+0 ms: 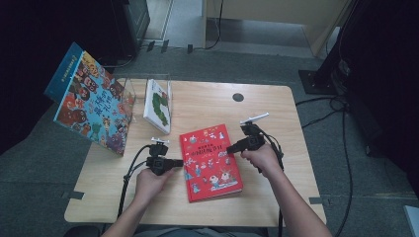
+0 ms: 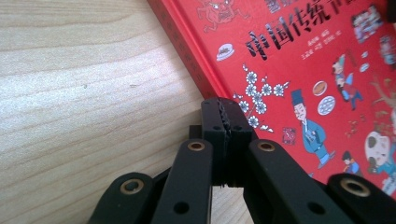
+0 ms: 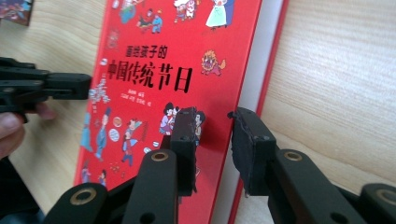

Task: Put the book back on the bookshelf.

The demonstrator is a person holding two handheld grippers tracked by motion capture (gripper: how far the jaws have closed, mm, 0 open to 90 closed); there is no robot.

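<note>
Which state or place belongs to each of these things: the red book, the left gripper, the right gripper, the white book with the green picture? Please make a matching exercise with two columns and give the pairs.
1. red book
2. left gripper
3. right gripper
4. white book

a. jaws open over the book's page edge
b. stands in the clear holder
c. lies flat on the table
d. jaws closed at the book's spine edge

Pairs: 1-c, 2-d, 3-a, 4-b
</note>
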